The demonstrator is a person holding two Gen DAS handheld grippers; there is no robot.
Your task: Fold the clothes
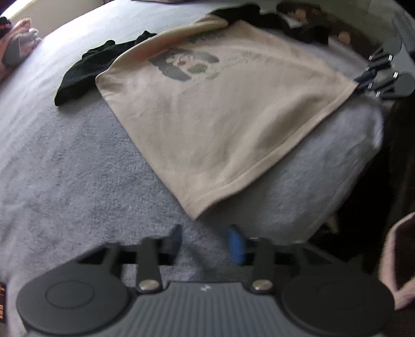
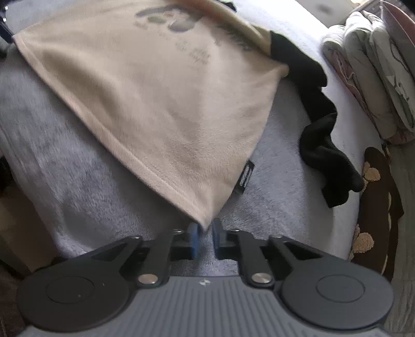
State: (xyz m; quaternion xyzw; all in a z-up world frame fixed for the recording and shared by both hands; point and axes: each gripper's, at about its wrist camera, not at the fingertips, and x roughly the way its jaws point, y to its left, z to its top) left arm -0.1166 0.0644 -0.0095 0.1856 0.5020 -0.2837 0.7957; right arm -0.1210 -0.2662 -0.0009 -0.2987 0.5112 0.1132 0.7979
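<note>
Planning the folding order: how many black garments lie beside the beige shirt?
1 clearly: a crumpled black garment at the beige shirt's side edge. Dark fabric beyond its far end is unclear.

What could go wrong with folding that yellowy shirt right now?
The right gripper only has the very tip of the cream shirt corner between its pads, so it might slip out. The left gripper is open and holds nothing, so the shirt could drag crooked. The black garment partly under it may come along.

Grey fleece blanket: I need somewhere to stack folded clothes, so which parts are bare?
The grey fleece blanket is bare between the cream printed T-shirt and the left gripper. Crowded beyond: a crumpled black garment borders the shirt.
</note>
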